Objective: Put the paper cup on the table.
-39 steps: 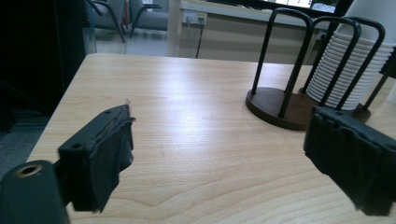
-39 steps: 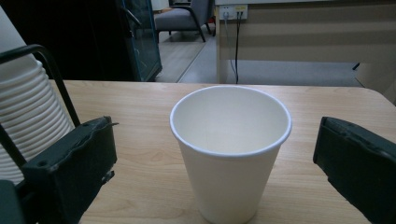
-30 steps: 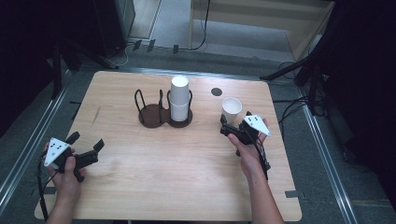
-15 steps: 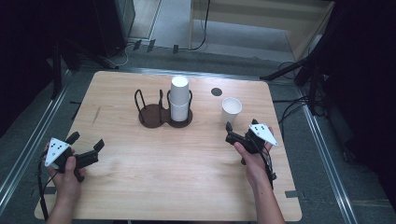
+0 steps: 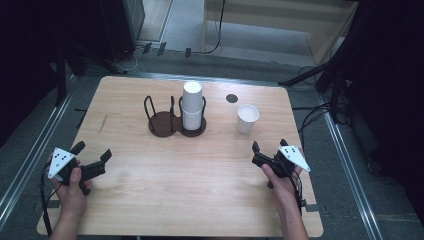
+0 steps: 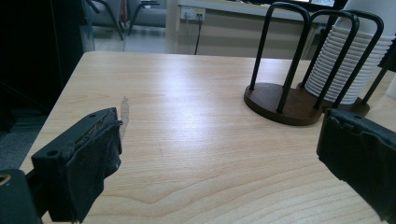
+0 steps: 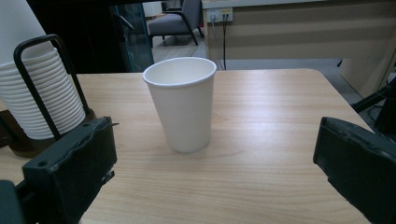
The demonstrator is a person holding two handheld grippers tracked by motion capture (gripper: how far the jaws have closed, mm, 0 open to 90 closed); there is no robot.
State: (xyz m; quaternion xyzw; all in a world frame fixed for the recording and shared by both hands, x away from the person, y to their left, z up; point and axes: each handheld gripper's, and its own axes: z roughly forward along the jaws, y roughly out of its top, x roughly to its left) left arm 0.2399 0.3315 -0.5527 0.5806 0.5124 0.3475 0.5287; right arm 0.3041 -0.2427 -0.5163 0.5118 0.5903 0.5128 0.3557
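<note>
Cup [image 5: 247,118] upright on table [image 5: 165,200], right of holder [image 5: 173,124] with cup stack [image 5: 192,106]. Right gripper [image 5: 270,150] near front-right edge, jaws spread, empty, cup ahead between them. Left gripper [image 5: 92,156] front-left, jaws spread, empty, facing holder.
</note>
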